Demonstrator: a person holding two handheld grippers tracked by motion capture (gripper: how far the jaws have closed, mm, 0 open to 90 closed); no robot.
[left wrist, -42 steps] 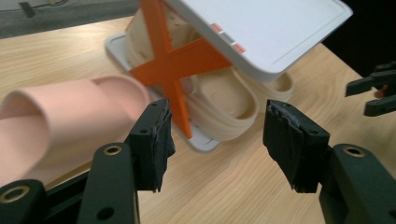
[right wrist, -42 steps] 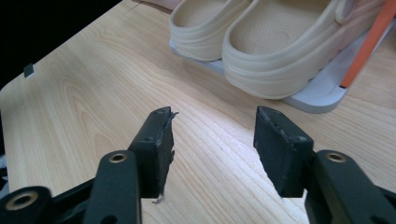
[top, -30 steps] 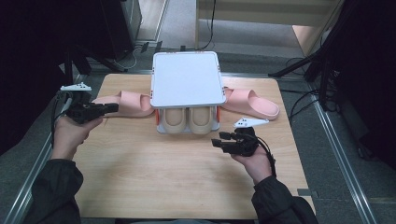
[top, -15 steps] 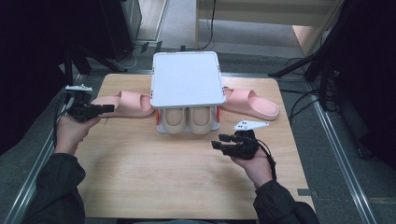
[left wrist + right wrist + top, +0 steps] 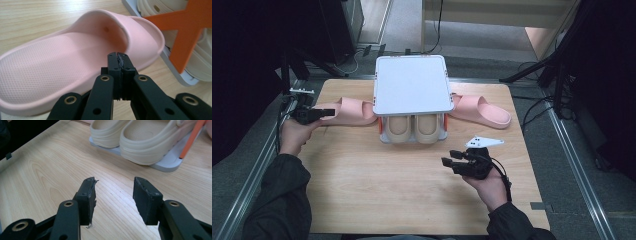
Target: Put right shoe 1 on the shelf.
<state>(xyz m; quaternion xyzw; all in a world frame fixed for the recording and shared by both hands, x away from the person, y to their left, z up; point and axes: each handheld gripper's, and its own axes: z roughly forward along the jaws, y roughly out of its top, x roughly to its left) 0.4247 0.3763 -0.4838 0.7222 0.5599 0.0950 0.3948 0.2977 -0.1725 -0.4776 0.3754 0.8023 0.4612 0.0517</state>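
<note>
My left gripper (image 5: pixel 331 113) is shut with nothing between its jaws; in the left gripper view its closed tips (image 5: pixel 119 57) hover over the footbed of a pink slipper (image 5: pixel 62 62). That slipper (image 5: pixel 354 111) lies left of a white two-tier rack (image 5: pixel 412 85). A second pink slipper (image 5: pixel 482 110) lies to the rack's right. A pair of cream clogs (image 5: pixel 414 127) stands on the rack's lower shelf. My right gripper (image 5: pixel 450 158) is open over bare table in front of the rack, its jaws (image 5: pixel 115 192) pointing toward the clogs (image 5: pixel 140 137).
The wooden table (image 5: pixel 377 190) has free room along its near half. Orange braces (image 5: pixel 190 32) join the rack's shelves. Metal rails run along the table's left and right sides, and dark equipment stands beyond the left rail.
The left gripper has sunk toward the left slipper's heel end and its jaws have come together. The right gripper has hardly moved.
</note>
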